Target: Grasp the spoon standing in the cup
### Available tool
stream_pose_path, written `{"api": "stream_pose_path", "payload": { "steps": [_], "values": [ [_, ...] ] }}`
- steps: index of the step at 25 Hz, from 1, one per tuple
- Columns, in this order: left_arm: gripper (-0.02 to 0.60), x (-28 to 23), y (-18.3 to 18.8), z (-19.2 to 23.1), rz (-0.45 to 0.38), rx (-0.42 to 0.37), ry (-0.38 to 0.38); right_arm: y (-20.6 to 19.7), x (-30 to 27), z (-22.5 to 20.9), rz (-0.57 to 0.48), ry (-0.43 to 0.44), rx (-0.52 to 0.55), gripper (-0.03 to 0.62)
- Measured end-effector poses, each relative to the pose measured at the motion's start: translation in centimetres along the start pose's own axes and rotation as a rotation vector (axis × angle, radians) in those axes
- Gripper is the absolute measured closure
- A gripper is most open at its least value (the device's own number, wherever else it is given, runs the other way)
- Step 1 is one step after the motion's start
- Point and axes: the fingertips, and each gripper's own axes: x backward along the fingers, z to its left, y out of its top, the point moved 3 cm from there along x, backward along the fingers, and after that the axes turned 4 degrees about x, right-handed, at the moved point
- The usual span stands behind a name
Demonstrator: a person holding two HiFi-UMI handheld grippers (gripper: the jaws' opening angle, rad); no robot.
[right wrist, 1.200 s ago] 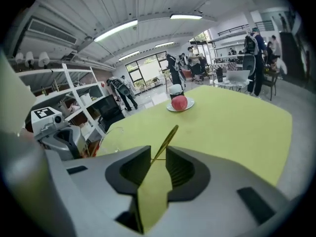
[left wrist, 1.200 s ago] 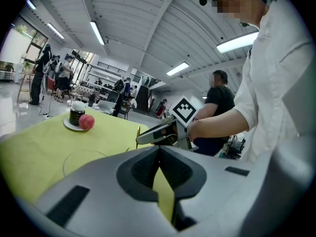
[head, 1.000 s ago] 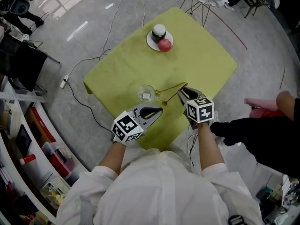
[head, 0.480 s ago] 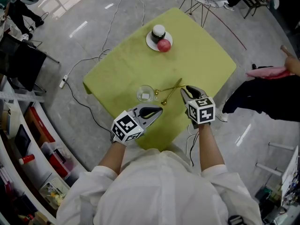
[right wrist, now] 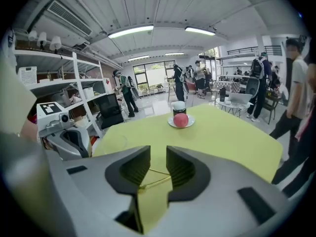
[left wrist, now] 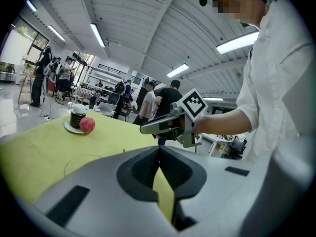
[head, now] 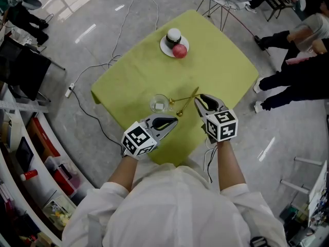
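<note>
Left tongs together, empty. Right tongs apart, just narrowing, empty; spoons at 10 o'clock. Cup faint.

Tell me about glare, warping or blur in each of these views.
Head view: sharp, bright glare streaks on the floor. Left gripper view: fisheye bending, dark corners, a bright ceiling light. Right gripper view: same bending; yellow-green tablecloth evenly lit.

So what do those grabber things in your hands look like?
The left hand-held gripper and the right hand-held gripper are both smooth grey plastic, shaped like pointed beaks, with ribbed black pads lining the jaws. Each has a cube at the back, covered in black-and-white square markers. The person wears a white top whose sleeves leave the forearms bare.
</note>
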Motion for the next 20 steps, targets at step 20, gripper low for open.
{"api": "stream_pose_path", "payload": {
  "steps": [20],
  "values": [
    [0.577,0.7,0.6,0.1,-0.019,-0.011,0.024,2.6,2.6,8.9,-0.223,0.296,0.078,0.571]
  ]
}}
